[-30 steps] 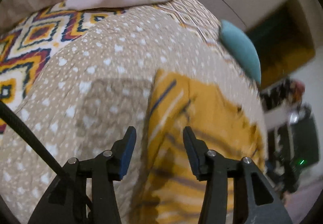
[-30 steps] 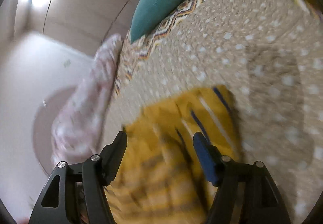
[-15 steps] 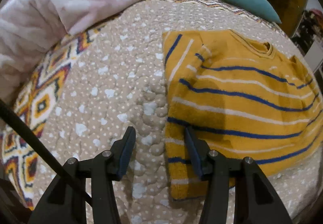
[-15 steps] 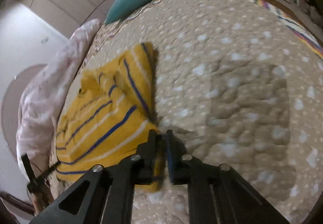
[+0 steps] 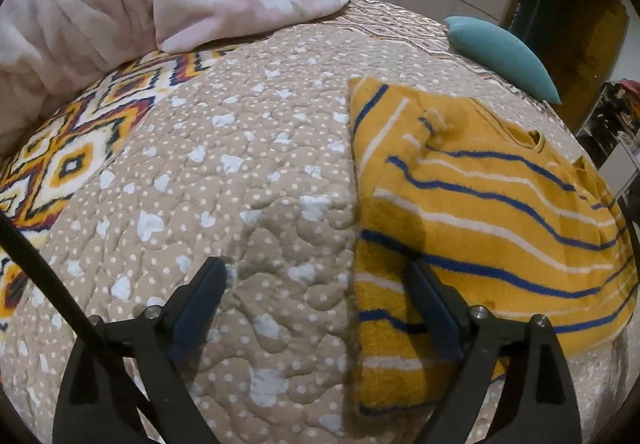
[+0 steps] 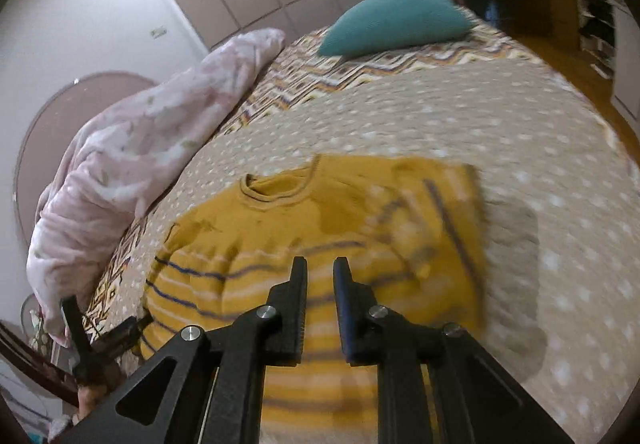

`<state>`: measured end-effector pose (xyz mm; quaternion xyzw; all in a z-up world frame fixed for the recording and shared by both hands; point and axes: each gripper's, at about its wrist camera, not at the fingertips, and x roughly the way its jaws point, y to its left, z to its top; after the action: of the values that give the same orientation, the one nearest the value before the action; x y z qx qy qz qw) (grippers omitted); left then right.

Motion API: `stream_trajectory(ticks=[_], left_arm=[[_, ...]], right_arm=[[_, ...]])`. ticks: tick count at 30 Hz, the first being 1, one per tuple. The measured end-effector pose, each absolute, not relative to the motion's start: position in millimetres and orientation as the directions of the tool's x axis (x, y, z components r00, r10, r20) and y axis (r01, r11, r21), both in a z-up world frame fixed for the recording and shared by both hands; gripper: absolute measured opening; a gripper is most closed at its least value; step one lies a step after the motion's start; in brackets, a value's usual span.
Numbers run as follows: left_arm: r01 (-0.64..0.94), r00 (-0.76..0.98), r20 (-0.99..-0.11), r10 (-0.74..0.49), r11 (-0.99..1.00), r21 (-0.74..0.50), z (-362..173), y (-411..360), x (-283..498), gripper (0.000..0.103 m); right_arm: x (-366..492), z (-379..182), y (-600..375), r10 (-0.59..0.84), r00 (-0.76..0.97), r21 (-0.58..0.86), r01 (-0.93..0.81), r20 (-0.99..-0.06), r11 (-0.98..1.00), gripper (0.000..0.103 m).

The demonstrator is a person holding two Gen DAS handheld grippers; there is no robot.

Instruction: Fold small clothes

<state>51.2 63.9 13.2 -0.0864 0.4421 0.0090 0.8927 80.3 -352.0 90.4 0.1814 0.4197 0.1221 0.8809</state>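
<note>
Where sweater ends, bare quilt

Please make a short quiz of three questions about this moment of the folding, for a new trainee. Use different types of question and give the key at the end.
1. True or false: the left gripper is wide open, with one finger over the quilt and the other over the yellow striped sweater.
2. Multiple choice: what lies at the far side of the bed, beyond the sweater? A) a teal cushion B) a red towel C) a cardboard box
3. Fill in: the right gripper hovers over the sweater with its fingers nearly ____ and no cloth between them.

Key: 1 true; 2 A; 3 closed.
</note>
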Motion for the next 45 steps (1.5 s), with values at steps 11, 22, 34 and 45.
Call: stream_trajectory(ticks=[11,22,34,45], left_arm=[[-0.066,0.612,-0.783,-0.11,0.98,-0.19,10,65,54,0.1],[-0.105,0.63,-0.773,-0.08,0.977,-0.187,47,81,8,0.097],[-0.232,0.587,-0.809,0.013,0.96,-0.153,51,121,-42,0.097],[-0.131,0.623,-0.78,-0.062,0.975,-0.182,73,75,-68,0.097]], right_arm=[[156,60,-349,0.089,0.575,0.199,0.132,-0.814,0.971,0.017],[114,104,-155,0.424,0.47,0.23,-0.415,-0.774,0.88,0.017],[170,37,-42,0.276,0.393,0.119,-0.38,-0.877,0.917,0.017],[63,99,-166,0.418,0.474,0.276,-0.341,-0.775,0.898,0.045]])
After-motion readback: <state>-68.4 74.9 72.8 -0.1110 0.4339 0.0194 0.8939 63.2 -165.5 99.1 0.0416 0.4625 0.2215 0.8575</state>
